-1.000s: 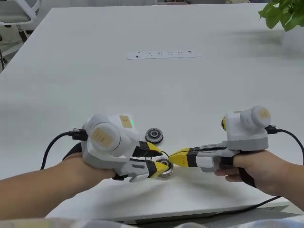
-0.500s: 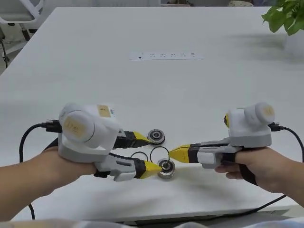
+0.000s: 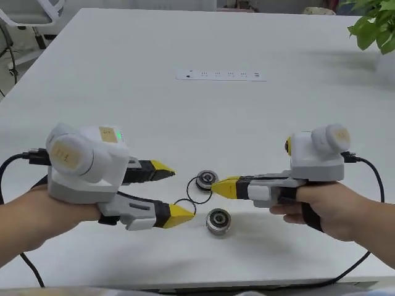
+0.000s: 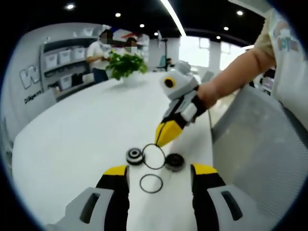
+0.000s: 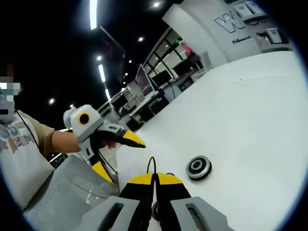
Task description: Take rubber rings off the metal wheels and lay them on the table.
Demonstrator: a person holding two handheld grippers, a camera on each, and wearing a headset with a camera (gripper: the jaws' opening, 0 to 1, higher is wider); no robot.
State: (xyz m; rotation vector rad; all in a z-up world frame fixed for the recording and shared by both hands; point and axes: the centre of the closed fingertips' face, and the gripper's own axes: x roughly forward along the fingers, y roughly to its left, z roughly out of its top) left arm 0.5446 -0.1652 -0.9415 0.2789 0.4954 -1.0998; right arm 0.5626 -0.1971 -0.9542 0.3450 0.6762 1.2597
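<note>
Two metal wheels lie near the table's front edge: one [image 3: 207, 180] behind my right gripper's tip, one [image 3: 218, 221] in front of it. My right gripper [image 3: 216, 185] is shut on a thin black rubber ring [image 3: 199, 192], which hangs from its yellow tips just above the table. In the right gripper view the ring [image 5: 149, 166] rises from the shut jaws [image 5: 155, 177] beside a wheel [image 5: 198, 167]. My left gripper [image 3: 176, 190] stands open at the left, holding nothing. A second loose ring [image 4: 151, 183] lies flat on the table between its jaws [image 4: 160, 169].
A white power strip [image 3: 222, 75] lies at the table's far middle. A green plant [image 3: 373, 24] stands at the far right corner. Cables trail from both grippers over the front edge. An office chair [image 3: 37, 12] stands off the table's far left.
My left gripper has opened, let go of the front wheel and drawn back to the left. A black ring now lies loose on the table, and my right gripper holds another ring.
</note>
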